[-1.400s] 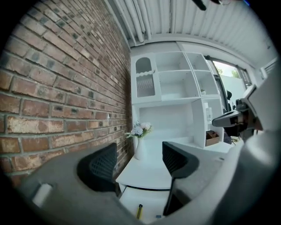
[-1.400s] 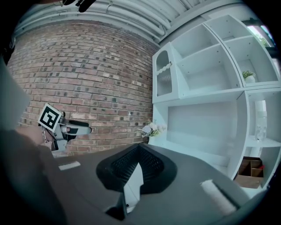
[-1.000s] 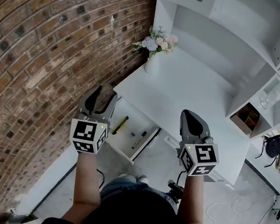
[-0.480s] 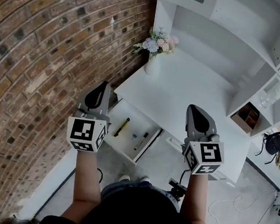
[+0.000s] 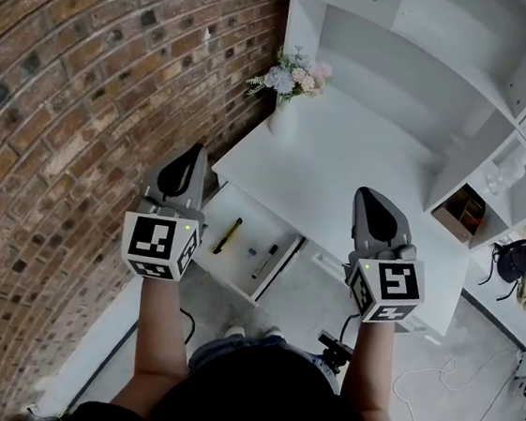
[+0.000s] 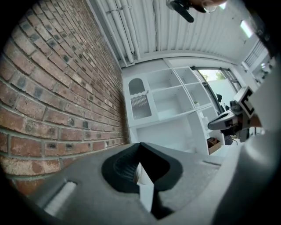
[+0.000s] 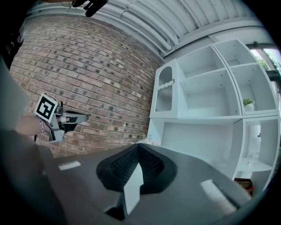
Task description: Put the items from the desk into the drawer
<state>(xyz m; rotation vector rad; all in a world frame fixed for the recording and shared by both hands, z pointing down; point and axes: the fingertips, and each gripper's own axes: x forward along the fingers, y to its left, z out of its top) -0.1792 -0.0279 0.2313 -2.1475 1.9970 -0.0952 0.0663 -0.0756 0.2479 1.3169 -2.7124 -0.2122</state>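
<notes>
past the desk's (image 5: 342, 176) front edge, the drawer (image 5: 234, 262) juts open.

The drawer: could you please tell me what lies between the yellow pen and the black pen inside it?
In the head view, a small bluish item, too small to identify, lies between the yellow pen and the black pen.

Red-brown brick wall (image 5: 69, 88); white desk (image 5: 342, 176), white drawer (image 5: 246, 234); yellow pen (image 5: 227, 236); pink-lilac flowers (image 5: 292, 76); white vase (image 5: 284, 120).
</notes>
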